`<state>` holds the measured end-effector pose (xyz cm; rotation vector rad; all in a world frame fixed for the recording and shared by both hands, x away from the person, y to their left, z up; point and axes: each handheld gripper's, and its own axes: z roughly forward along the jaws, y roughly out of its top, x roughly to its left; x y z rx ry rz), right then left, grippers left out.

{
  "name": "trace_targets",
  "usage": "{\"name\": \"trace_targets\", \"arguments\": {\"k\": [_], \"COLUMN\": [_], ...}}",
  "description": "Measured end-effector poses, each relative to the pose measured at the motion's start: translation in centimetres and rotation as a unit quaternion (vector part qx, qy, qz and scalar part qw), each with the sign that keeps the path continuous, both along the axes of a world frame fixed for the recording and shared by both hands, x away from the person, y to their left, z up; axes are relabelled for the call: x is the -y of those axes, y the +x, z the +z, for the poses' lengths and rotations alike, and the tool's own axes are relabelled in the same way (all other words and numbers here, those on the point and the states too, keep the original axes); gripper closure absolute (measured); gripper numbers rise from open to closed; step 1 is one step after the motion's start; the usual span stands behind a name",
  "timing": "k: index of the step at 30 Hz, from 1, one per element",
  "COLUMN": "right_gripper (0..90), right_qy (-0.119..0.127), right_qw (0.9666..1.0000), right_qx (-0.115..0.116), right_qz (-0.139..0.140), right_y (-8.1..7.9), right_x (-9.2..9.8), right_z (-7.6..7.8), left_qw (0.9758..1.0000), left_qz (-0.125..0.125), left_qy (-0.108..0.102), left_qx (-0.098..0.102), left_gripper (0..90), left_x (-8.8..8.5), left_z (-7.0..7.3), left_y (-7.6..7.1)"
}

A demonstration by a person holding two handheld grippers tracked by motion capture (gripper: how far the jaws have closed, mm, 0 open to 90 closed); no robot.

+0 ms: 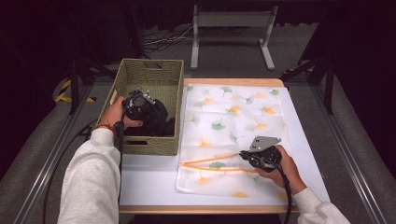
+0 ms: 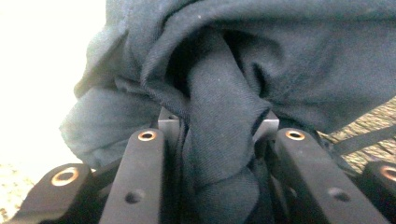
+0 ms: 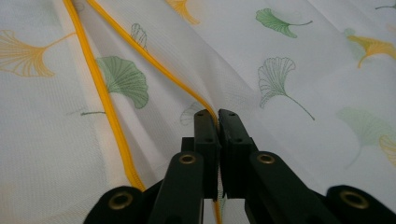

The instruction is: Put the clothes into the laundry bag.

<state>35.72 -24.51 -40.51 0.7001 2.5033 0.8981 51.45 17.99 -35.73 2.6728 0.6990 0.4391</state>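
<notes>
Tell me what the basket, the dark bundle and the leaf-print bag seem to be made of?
Basket: woven fibre, perhaps seagrass or paper cord; matt olive, ribbed weave. Bundle: soft knit cloth, likely cotton jersey; matt, fine ribs, loose folds. Bag: thin white mesh, probably synthetic; fine grid, slightly see-through, with an orange zip.

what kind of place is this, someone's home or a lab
Probably a recording lab or studio, not a home: black curtains close off the space, loose cables lie on the grey floor beside a metal stand, and aluminium rails flank the white table.
</notes>
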Motion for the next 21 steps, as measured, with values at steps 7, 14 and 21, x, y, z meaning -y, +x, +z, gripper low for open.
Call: {"name": "trace_targets", "arguments": {"k": [7,14,21], "right_gripper": [87.3,87.8,87.8], "right_qy": [0.003,0.007,0.008], "right_qw": [1.0000,0.9999,0.9999], "right_qx": [0.003,0.007,0.008], "right_qz": [-0.002,-0.003,-0.004], "right_y": [0.0,-0.1,-0.1], "right_x": [0.0,0.1,0.1], "right_z": [0.1,0.2,0.2], "left_qw": [0.9974,0.9930,0.9889], "left_qz": [0.014,0.022,0.026], "left_qy": [-0.057,-0.087,-0.111], "left_qx": [0.043,0.078,0.096], "left_gripper": [67.2,67.3,67.4], "left_x": [-1.3,-2.1,-2.9], "left_z": [2.7,5.6,7.1], "left_y": [-1.2,-2.5,-3.7]}}
